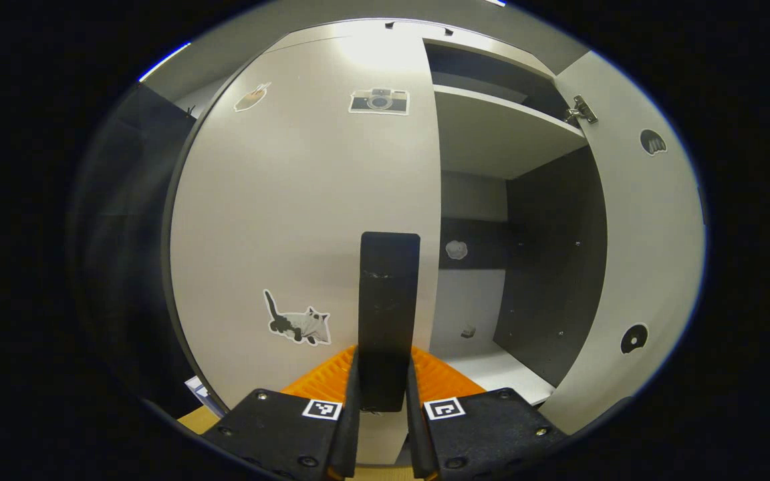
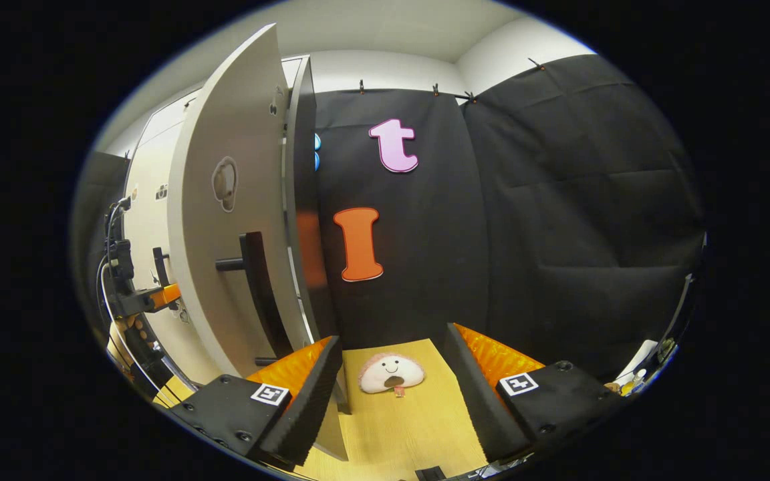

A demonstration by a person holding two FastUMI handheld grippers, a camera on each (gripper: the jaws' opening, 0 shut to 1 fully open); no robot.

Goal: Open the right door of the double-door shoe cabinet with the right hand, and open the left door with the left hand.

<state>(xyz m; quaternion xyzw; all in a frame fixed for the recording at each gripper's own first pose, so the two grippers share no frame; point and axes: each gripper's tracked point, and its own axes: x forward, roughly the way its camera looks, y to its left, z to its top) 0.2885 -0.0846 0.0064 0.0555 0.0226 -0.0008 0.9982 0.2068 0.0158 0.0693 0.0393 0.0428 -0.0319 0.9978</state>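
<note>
While the shoe cabinet (image 1: 492, 133) stands with its right door (image 1: 646, 254) swung wide, showing pale shelves and a dark inner wall, its left door (image 1: 305, 220) is flat and appears closed, though the far edge is hard to judge through the fisheye. That left door carries a cat sticker (image 1: 298, 324) low down and a camera sticker (image 1: 379, 101) near the top.

Seen from the right gripper view, the open right door (image 2: 231, 234) juts out edge-on at the left, its black bar handle (image 2: 258, 294) untouched. On the wooden floor (image 2: 412, 427) lies a small pink plush face (image 2: 390, 374), between the fingers in the picture but farther off.

The left gripper (image 1: 383, 401) points straight at the left door, level, its fingers pressed on either side of the black handle (image 1: 388, 314) near its lower end. From the right gripper view it (image 2: 158, 294) shows far left, beyond the open door, at that handle.

The right gripper (image 2: 392, 394) hangs clear of the cabinet, fingers spread wide and holding nothing, aimed at the booth's cloth wall.
</note>
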